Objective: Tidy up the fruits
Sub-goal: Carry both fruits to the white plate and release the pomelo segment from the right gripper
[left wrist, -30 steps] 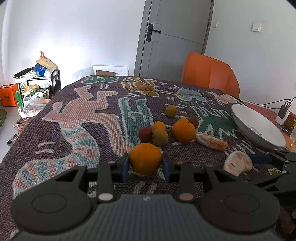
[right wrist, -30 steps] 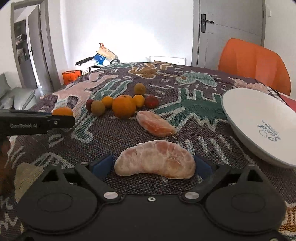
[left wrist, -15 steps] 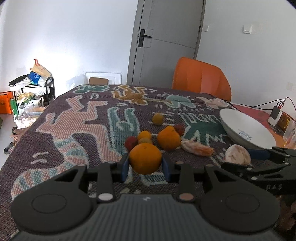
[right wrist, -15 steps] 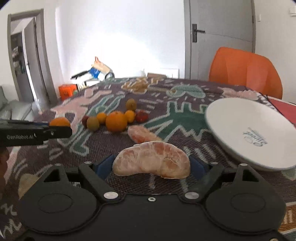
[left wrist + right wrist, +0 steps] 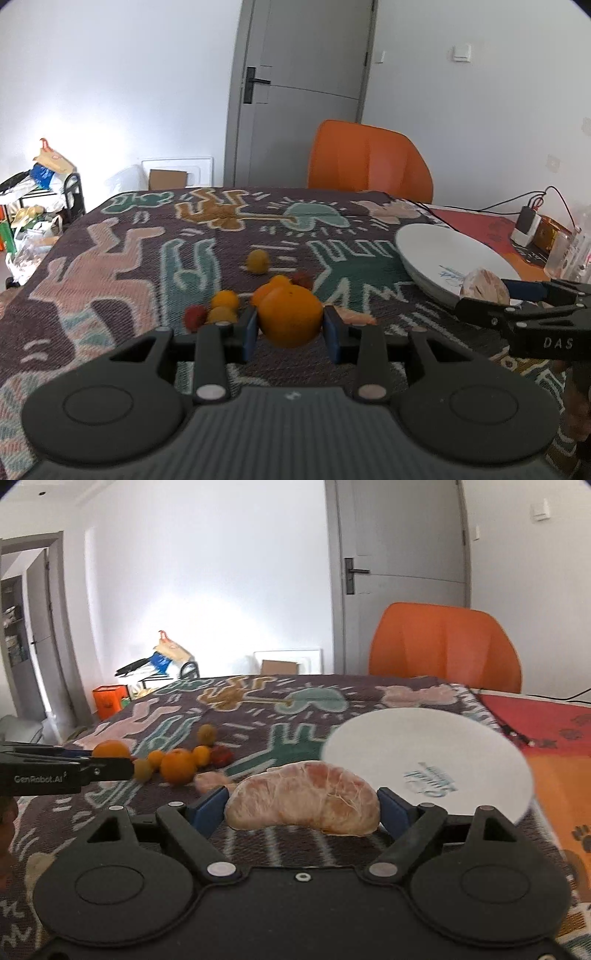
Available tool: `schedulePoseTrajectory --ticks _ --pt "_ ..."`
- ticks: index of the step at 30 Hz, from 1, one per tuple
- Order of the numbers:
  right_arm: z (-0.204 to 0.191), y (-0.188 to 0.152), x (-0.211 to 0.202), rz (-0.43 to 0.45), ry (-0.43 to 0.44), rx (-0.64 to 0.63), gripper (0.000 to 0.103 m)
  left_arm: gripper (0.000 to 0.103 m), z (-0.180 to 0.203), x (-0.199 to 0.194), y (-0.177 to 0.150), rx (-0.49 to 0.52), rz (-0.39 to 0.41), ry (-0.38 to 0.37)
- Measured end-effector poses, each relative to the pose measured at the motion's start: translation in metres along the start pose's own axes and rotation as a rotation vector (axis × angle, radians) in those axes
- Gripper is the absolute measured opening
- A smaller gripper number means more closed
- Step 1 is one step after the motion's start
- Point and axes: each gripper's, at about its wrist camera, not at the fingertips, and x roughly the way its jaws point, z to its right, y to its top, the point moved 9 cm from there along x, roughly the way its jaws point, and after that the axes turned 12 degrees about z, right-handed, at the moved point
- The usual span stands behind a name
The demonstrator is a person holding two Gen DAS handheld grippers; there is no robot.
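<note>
Two claws grip fruit: orange (image 5: pixel 290 319), pomelo wedge (image 5: pixel 303 799) near plate rim (image 5: pixel 332 746).

Orange chair (image 5: pixel 369 158) behind the table (image 5: pixel 110 258), which wears a patterned cloth. Grey door (image 5: pixel 402 576) shut. Cluttered rack (image 5: pixel 40 192) far left, orange box (image 5: pixel 109 701) on floor. Charger with cables (image 5: pixel 526 225) at table's right edge.

two oranges (image 5: pixel 290 319), one plate (image 5: pixel 428 753) (white)
</note>
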Motion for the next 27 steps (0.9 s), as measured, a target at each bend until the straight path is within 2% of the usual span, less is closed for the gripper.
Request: schedulePoseTrajectory --ticks 24,27 --pt "0.097 0.001 0.003 0.028 -0.198 -0.007 0.084 0.036 0.086 0.047 0.012 0.076 -0.018 -0.123" --pt "0.102 0.0 0.004 0.026 -0.192 -0.009 0.09 0.036 0.097 0.053 0.013 0.086 -0.02 -0.135"
